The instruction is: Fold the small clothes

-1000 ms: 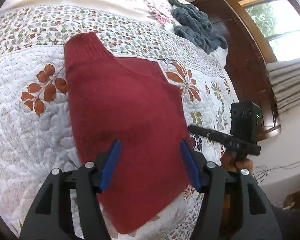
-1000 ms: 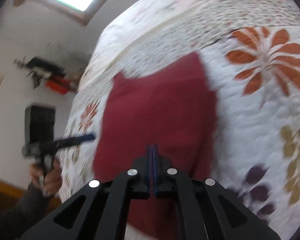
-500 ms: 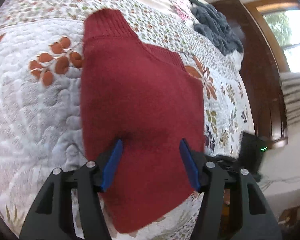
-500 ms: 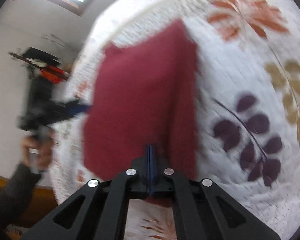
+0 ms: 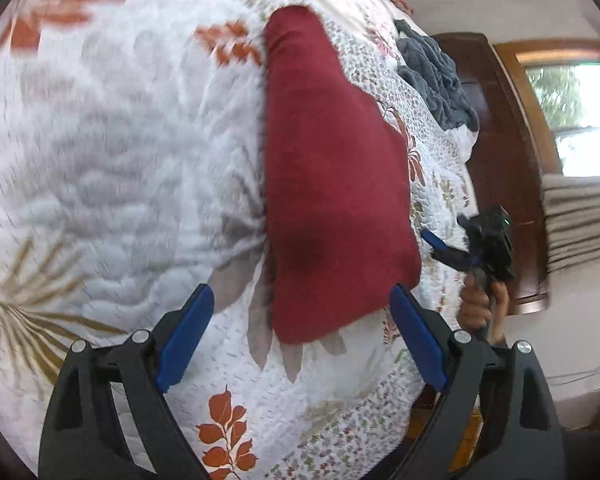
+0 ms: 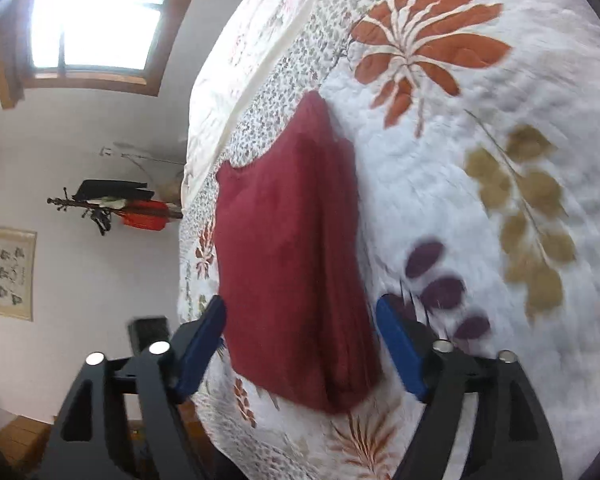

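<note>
Lying flat on the quilted floral bedspread [image 5: 112,152], the red knit garment [image 5: 332,184] sits folded into a long narrow shape, one ribbed end pointing to the far side of the bed, the wider end toward the near edge. Left gripper [image 5: 300,332] hovers over the near end of the garment, jaws spread wide, blue pads [image 5: 186,334] empty, nothing between them but cloth and quilt below; contact with the fabric cannot be told. Right gripper [image 6: 300,344] is likewise wide open above the near end of the same garment [image 6: 292,272], blue pads [image 6: 400,352] on either side of it, holding nothing. In the left wrist view the right gripper [image 5: 440,246] shows at the right edge of the bed, just beside the garment's near right corner, held by a hand [image 5: 482,304]. Grey-blue crumpled cloth [image 5: 436,80] lies at the far right of the bed, well apart from the red piece, near a dark wooden headboard [image 5: 500,140]. Window [image 6: 96,16] and a wall rack with clothes [image 6: 120,204] show to the left in the right wrist view. Both views are motion-blurred.
</note>
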